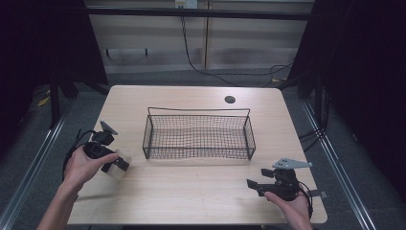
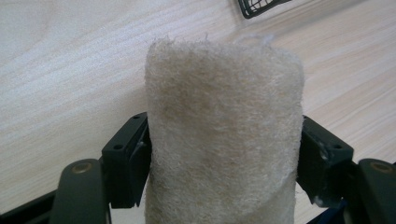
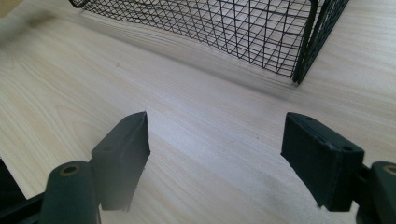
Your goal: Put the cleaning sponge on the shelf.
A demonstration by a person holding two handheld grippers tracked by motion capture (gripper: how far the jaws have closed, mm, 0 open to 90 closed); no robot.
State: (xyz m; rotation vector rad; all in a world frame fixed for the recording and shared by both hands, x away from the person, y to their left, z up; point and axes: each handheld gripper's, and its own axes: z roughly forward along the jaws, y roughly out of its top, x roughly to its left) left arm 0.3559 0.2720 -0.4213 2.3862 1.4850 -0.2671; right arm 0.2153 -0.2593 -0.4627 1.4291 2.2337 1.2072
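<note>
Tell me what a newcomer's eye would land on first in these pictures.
First, the black wire basket, standing empty at the middle of the wooden table. Next, the fuzzy beige roll clamped between the jaws of the left gripper near the table's left edge. The right gripper sits at the near right corner, jaws spread wide with nothing between them.
</note>
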